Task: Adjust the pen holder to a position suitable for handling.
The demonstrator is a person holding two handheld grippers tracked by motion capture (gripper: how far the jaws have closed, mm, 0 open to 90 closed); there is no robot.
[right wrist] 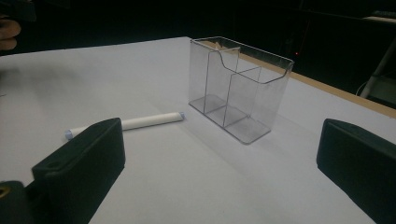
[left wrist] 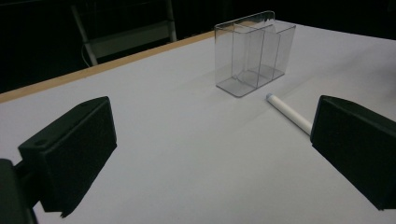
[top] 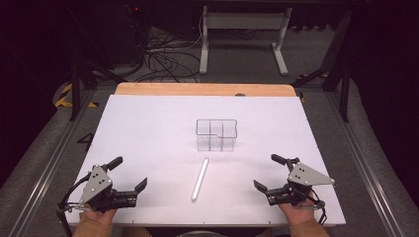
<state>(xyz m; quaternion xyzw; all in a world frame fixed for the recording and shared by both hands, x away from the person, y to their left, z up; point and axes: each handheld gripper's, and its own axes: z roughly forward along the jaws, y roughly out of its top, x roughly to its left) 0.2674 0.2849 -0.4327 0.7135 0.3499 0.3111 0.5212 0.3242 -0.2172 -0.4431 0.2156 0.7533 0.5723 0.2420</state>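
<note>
Clearly nothing is picked up yet: both grippers sit at the near edge of the white table top [top: 148, 128], jaws spread wide and empty. Left gripper [top: 132, 174] at the near left corner, right gripper [top: 267, 172] at the near right, both angled inward toward the middle.

White marker [top: 200, 179] lies flat on the surface between the two, well apart from each, long axis running roughly away from the person, far tip pointing at the clear organizer [top: 216, 134]. Organizer stands upright just beyond the marker, not touching it; it has dividers making several compartments, all empty as far as I can tell. Left gripper view shows the marker's capped end [left wrist: 271, 98] near the organizer's base [left wrist: 243, 86].

Step in hand, my read: the start, approach not begun. Likely job is marker into organizer. Next move calls for one gripper to reach inward, line its jaws across the marker's thin body, close, lift, tip it upright and drop it in a compartment. Risk: round marker may roll when nudged; light organizer may slide or tip.

Surface: plain white sheet over a wooden board [top: 202, 89] showing at the far edge. Room: dark, grey floor, cable tangle [top: 163, 59], white desk frame legs [top: 242, 37] behind.
</note>
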